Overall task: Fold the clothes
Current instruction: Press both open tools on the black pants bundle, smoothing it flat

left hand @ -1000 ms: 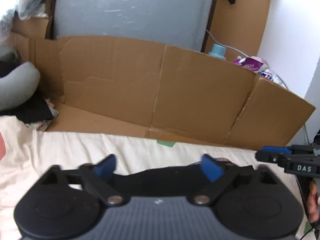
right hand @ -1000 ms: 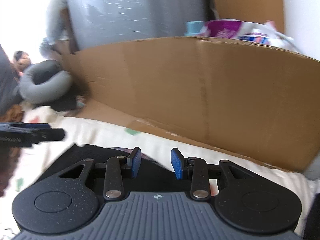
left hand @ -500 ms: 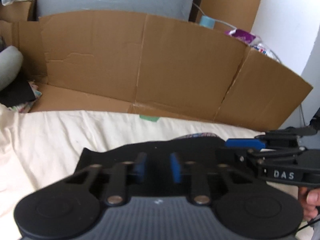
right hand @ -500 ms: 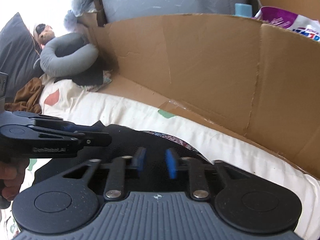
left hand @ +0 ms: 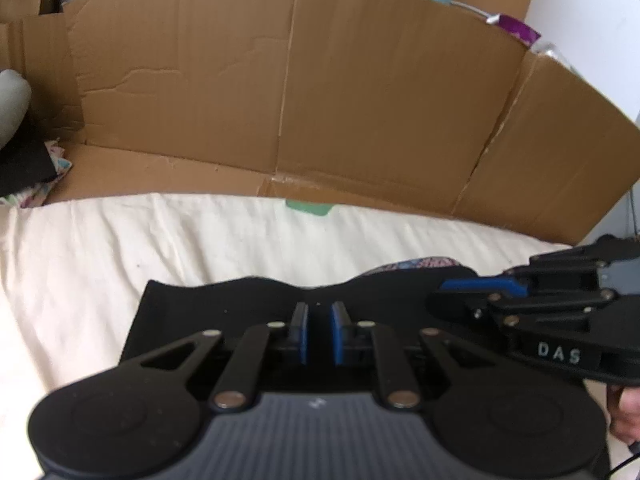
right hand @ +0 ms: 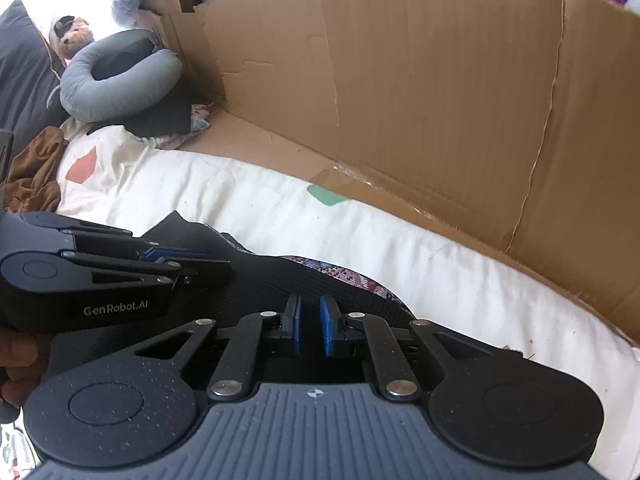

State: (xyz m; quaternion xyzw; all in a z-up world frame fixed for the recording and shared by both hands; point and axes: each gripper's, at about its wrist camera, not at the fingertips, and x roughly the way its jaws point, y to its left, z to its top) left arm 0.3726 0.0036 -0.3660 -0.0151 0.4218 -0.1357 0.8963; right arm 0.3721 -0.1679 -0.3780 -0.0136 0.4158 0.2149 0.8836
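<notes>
Both grippers dropped onto black garment (left hand: 240, 304), fingers just closing, pinching its cloth (cardboard wall (left hand: 360, 100) behind).

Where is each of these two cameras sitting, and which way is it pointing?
Left wrist view: rides on the left claw, looking forward and down over a black garment on a cream sheet toward a cardboard wall; the right claw and some fingers show.
Right wrist view: rides on the right claw, facing the same scene; the left claw and a hand show.
Shared: garment, sheet, cardboard, green patch, both claws.
</notes>
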